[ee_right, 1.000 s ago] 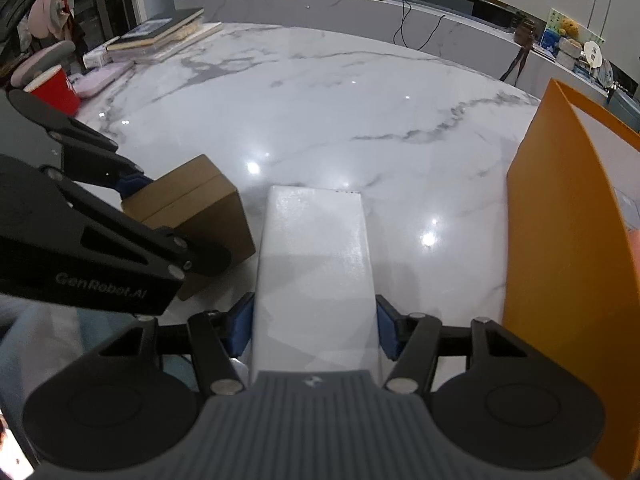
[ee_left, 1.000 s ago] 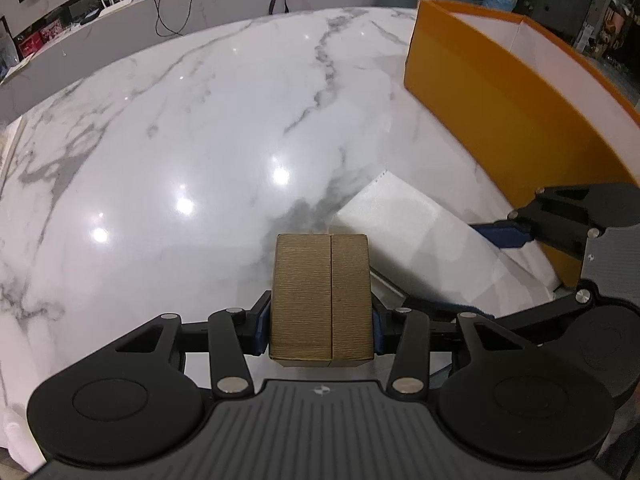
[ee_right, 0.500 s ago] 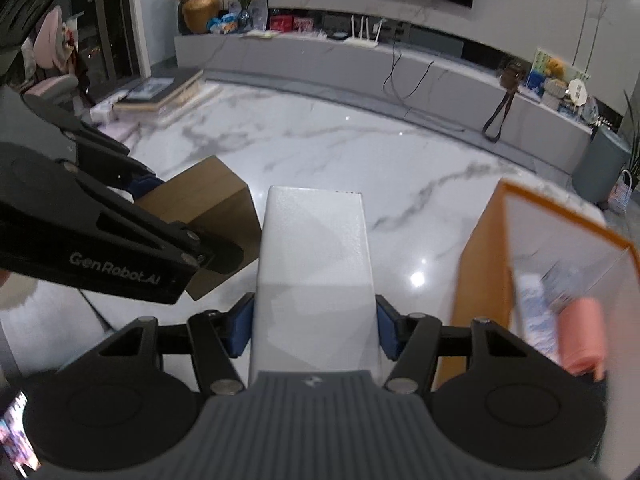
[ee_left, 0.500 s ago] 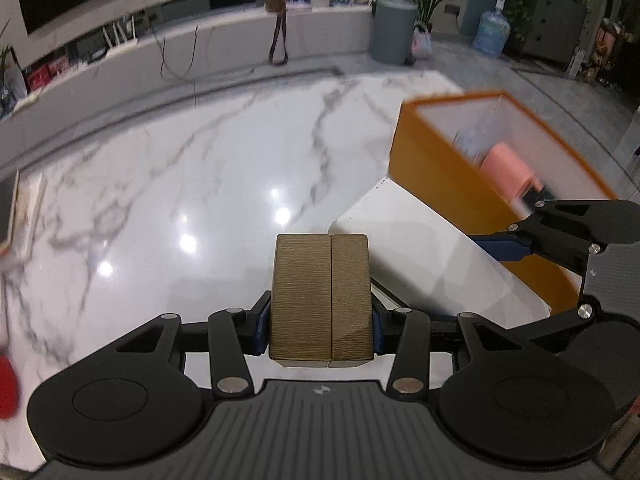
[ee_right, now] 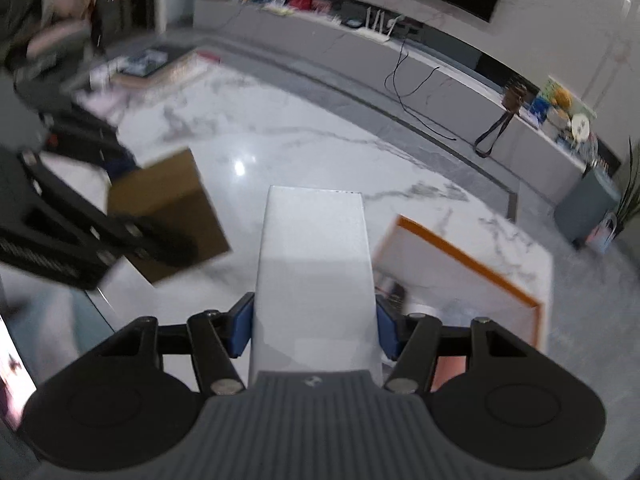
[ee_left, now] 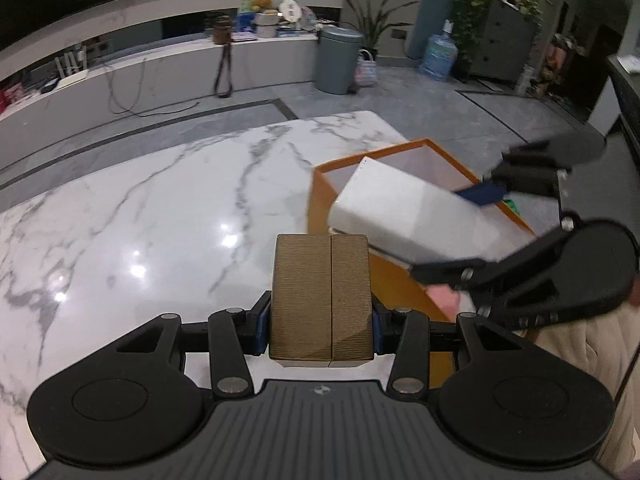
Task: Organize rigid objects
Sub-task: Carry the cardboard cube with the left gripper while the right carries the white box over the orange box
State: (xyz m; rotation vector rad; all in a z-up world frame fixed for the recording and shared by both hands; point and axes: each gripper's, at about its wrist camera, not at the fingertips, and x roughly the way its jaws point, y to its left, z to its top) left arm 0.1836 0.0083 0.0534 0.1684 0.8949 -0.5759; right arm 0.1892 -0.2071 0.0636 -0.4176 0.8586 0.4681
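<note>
The left gripper [ee_left: 321, 316] pinches a ribbed brown rectangular box [ee_left: 320, 296] between its blue pads above the white marble table [ee_left: 160, 208], while the right gripper [ee_right: 314, 326] clamps a long white glossy box [ee_right: 314, 272], with the open orange-walled bin [ee_right: 472, 256] just beyond and right of its fingers.

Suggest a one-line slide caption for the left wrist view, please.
Left tool grips a brown box above the marble table beside an orange bin.

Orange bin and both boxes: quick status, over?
Left gripper shut on brown ribbed box. Right gripper shut on white box. Orange bin beneath, path unobstructed.
</note>
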